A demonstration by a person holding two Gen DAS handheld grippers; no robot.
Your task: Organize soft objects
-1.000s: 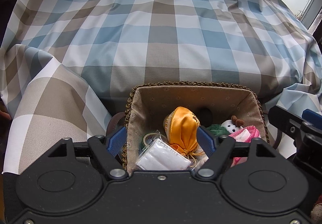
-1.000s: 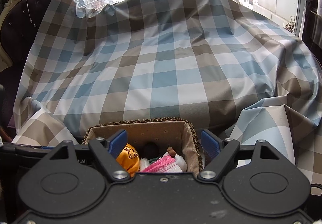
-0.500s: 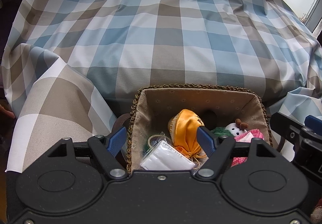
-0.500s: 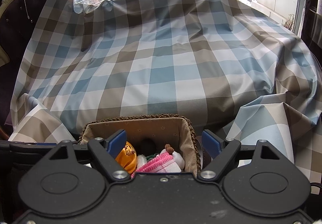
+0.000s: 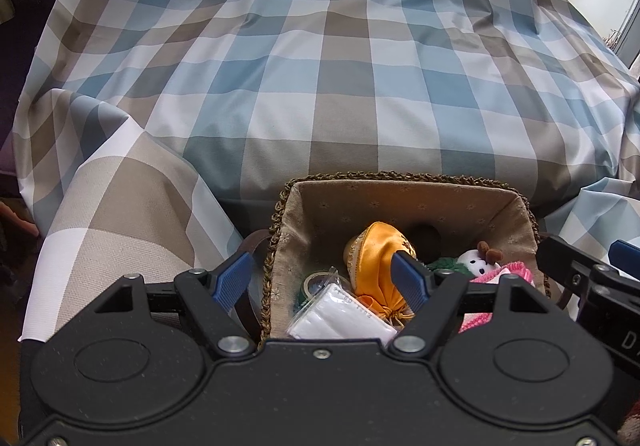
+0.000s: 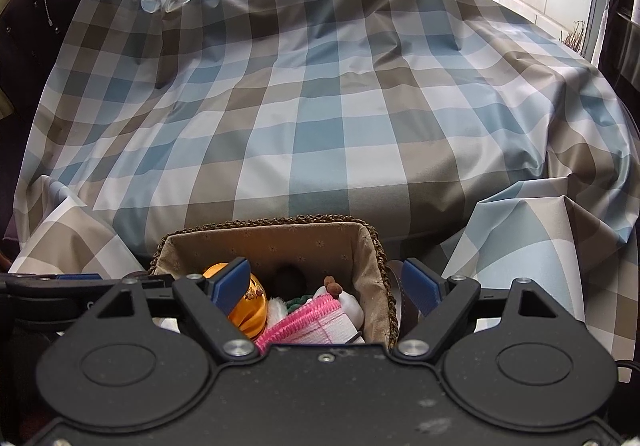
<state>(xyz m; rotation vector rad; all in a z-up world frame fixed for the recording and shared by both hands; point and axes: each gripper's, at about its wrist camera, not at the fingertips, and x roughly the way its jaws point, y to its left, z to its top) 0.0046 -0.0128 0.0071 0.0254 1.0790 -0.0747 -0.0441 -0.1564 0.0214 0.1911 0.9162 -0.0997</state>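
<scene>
Basket [image 5: 404, 201] at six o'clock in both wrist views, woven rim, fabric lining, set against checked cloth [image 5: 320, 85] draped over the furniture beyond. Inside: orange pouch [image 5: 378, 266] near centre, white packet [image 5: 344, 320] at seven o'clock of it, snowman toy [image 5: 480, 262] and pink knit [image 6: 308, 320] toward three o'clock. Left gripper [image 5: 324, 280] about half open, empty, straddling the basket's left wall above packet and pouch. Right gripper [image 6: 326, 286] empty, jaws just widened further, straddling the right wall.

Advice, as a judgement: pick one item only; bring both pads inside the rim before descending; centre on the pouch's bulk, not its drawstring; close gently, lift straight up, avoid snagging neighbours.
</scene>
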